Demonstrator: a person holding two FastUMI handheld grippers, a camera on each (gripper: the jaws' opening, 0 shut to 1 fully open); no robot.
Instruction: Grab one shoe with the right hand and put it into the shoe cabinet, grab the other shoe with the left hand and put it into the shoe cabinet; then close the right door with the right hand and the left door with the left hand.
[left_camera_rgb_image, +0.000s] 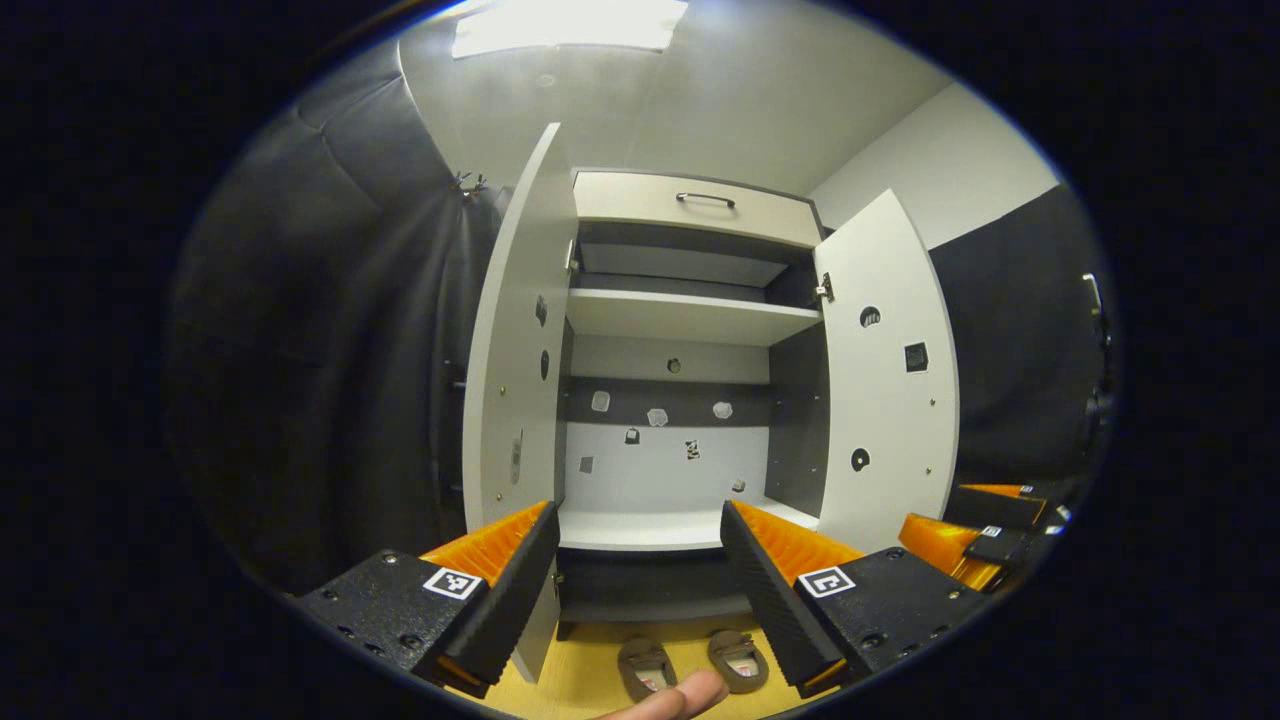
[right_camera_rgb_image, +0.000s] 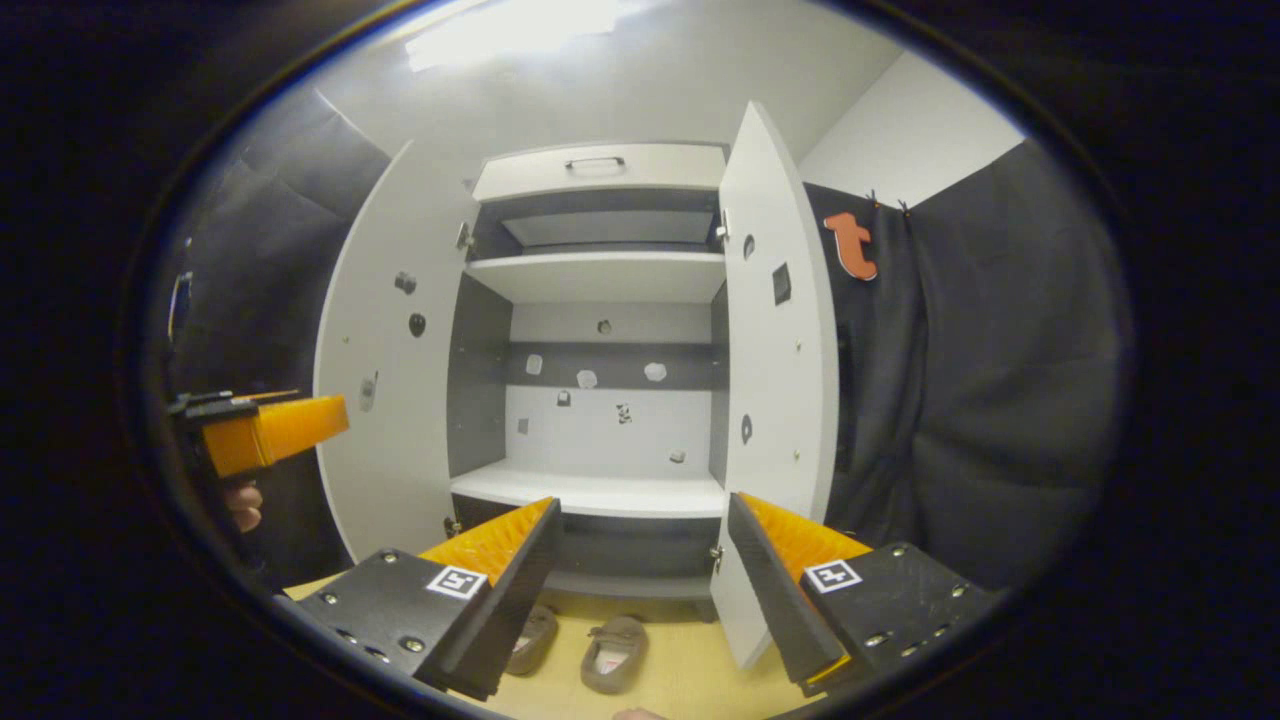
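Two brown shoes (left_camera_rgb_image: 645, 665) (left_camera_rgb_image: 738, 660) lie side by side on the wooden floor in front of the white shoe cabinet (left_camera_rgb_image: 690, 320). In the right gripper view the same shoes (right_camera_rgb_image: 530, 640) (right_camera_rgb_image: 615, 655) sit just below the cabinet (right_camera_rgb_image: 600, 275). Both doors stand wide open: the left door (left_camera_rgb_image: 515, 350) (right_camera_rgb_image: 385, 400) and the right door (left_camera_rgb_image: 885, 380) (right_camera_rgb_image: 775, 350). My left gripper (left_camera_rgb_image: 640, 575) is open above the shoes and holds nothing. My right gripper (right_camera_rgb_image: 640, 570) is open too, also above the shoes, and shows as orange fingers (left_camera_rgb_image: 945, 545) at the right of the left gripper view.
Inside the cabinet a bare lower shelf (left_camera_rgb_image: 650, 525) (right_camera_rgb_image: 600, 492) sits under an upper shelf (left_camera_rgb_image: 690, 315). A drawer with a handle (left_camera_rgb_image: 705, 198) tops it. A fingertip (left_camera_rgb_image: 670, 700) pokes in at the bottom. Black cloth hangs on both sides. The left gripper's orange finger (right_camera_rgb_image: 275, 430) shows at the left.
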